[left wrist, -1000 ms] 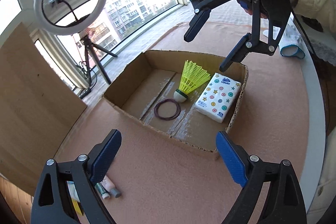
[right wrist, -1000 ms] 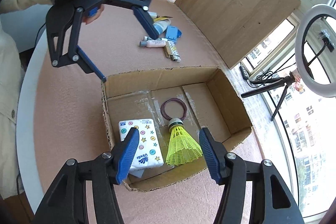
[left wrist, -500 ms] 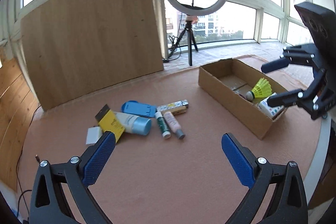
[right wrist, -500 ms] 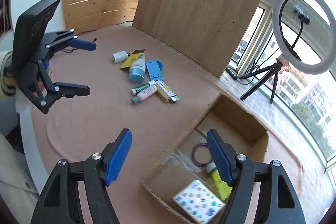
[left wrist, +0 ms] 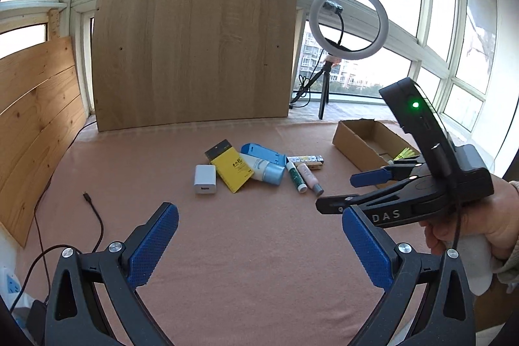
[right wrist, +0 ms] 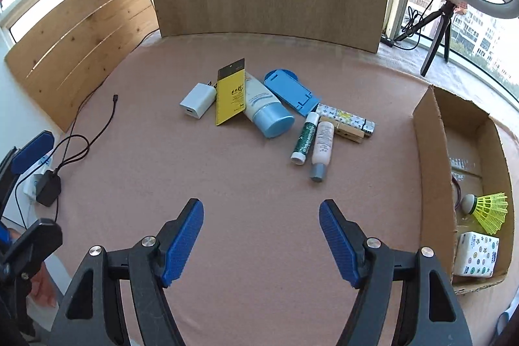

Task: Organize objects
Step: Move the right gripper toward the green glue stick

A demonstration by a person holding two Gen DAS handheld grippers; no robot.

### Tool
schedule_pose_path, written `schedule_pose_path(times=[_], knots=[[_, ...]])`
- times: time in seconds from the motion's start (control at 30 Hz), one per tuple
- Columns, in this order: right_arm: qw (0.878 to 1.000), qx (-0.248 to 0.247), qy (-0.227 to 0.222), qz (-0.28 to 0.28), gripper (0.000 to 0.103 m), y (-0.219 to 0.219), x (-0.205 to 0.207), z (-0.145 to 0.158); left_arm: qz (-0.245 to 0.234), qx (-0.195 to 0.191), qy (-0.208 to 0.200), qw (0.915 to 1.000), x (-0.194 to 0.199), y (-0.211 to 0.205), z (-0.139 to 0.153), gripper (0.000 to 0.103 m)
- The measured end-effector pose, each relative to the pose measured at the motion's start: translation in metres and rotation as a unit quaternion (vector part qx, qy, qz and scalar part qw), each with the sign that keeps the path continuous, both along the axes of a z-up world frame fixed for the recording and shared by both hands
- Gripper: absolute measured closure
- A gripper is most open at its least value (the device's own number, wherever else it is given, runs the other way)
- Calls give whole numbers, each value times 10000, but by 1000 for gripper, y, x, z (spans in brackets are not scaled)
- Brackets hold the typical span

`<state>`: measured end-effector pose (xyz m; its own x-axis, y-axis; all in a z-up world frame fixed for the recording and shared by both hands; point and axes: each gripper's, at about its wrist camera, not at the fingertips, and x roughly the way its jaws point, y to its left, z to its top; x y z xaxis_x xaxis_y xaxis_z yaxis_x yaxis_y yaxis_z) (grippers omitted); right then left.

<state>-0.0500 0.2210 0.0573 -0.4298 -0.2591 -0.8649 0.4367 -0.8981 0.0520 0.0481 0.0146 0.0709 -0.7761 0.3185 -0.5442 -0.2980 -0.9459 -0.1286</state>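
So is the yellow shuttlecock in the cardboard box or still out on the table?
In the box. The shuttlecock lies on its side on the cardboard box floor, beside the tissue pack.

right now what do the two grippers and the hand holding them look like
Both the left gripper and right gripper are black linkage frames with silver rivets and textured blue fingers. The right one carries white "DAS" lettering, a green light and a black cable; the right hand shows a beige cuff.

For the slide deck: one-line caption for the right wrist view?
Open right gripper faces loose toiletries and a charger on the table; cardboard box at right holds a shuttlecock.
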Motion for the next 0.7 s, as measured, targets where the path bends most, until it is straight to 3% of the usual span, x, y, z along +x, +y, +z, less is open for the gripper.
schedule_pose_path(times=[0.3, 0.5, 0.63, 0.7], knots=[[9989, 263, 354, -143, 33, -19, 3, 4, 282, 6, -60, 9996, 10, -35, -11, 1], [9982, 97, 564, -175, 33, -13, 11, 2, 685, 121, -505, 9963, 10, -66, -47, 1], [9989, 39, 431, -175, 35, -4, 11, -14, 792, 188, -634, 9947, 6, -73, -59, 1], [9989, 26, 387, -273, 40, 2, 7, -22, 810, 240, -654, 9943, 1, -73, -59, 1]])
